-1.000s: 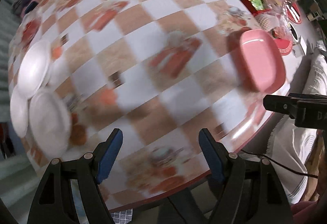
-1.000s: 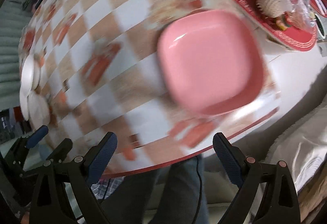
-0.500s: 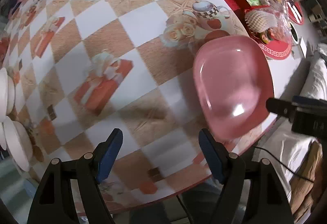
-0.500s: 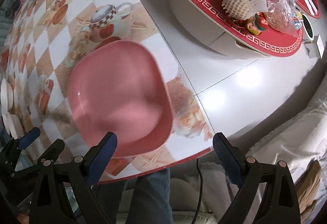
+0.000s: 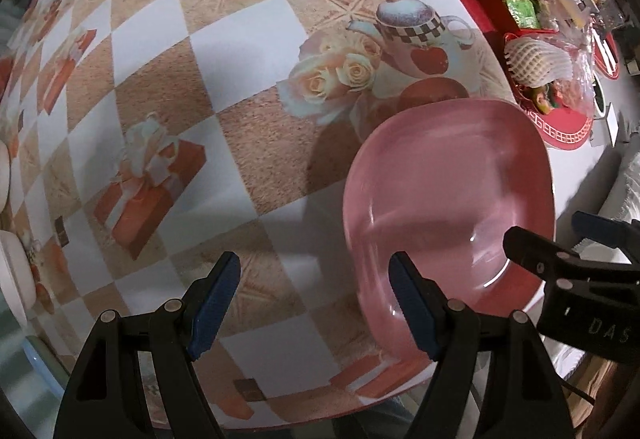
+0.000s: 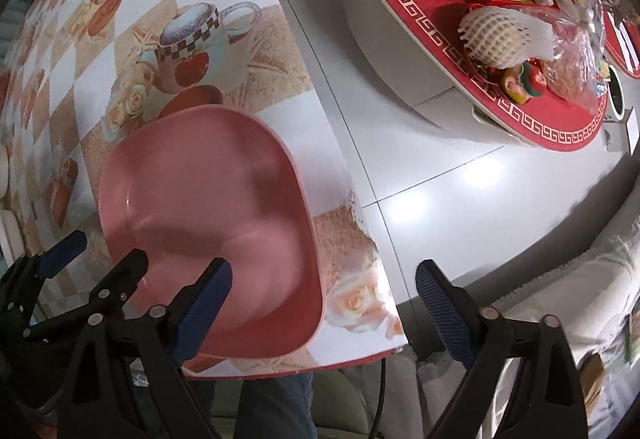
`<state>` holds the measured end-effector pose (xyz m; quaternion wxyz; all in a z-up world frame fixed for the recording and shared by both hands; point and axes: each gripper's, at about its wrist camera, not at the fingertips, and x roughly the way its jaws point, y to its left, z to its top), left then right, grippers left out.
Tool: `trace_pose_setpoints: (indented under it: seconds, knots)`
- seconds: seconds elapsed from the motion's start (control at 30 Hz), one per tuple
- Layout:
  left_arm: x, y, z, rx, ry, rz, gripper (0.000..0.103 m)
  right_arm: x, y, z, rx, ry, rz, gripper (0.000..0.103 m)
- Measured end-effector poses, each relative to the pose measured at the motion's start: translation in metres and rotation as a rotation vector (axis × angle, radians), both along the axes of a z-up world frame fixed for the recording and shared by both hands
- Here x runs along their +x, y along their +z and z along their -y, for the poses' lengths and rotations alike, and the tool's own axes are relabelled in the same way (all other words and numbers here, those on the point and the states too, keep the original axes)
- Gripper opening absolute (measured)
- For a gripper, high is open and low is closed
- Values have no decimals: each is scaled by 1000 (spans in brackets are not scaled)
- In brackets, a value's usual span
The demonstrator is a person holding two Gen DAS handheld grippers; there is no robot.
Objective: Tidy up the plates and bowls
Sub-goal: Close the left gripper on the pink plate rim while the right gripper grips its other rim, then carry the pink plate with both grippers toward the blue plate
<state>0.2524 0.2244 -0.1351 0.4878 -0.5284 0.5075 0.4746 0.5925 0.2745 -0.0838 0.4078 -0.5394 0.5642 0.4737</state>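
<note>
A pink square plate (image 5: 448,207) lies on the patterned table near its front right corner; it also shows in the right wrist view (image 6: 208,211). My left gripper (image 5: 316,303) is open and empty, low over the table, its right finger at the plate's near left rim. My right gripper (image 6: 320,311) is open and empty, its left finger over the plate's near edge, its right finger past the table edge. White plates (image 5: 12,271) show at the far left edge of the left wrist view.
The checkered tablecloth table (image 5: 240,111) ends just right of the pink plate. Beyond it a low red-topped table (image 6: 500,51) holds snacks and fruit over a white tiled floor (image 6: 460,199). A white sofa cover (image 6: 580,299) is at the right.
Both grippers have swung right and come closer to the pink plate, which now sits large between them. The white plates have slid to the left edge of view.
</note>
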Motion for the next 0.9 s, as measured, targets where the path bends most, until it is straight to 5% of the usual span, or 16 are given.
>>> trace_pose_setpoints:
  seconds: [0.13,0.2,0.3,0.43,0.9]
  knots:
    - [4,-8,-4,-20,-5,-6,74,0,-12,-1,-35,-4,-32,54]
    - [8,-11,-7,-26,-12,-3,70,0,-14,-2,-31,-2,-29,50]
    - [20,-11,-14,-12,-45,5,58,-5,-12,-1,-17,25,-47,25]
    - [33,-9,-14,-9,-100,33,22,-12,-12,0,-19,41,-49,24]
    - [-18,-13,23,-23,-20,22,23,-73,-3,33,-35,136,-72,25]
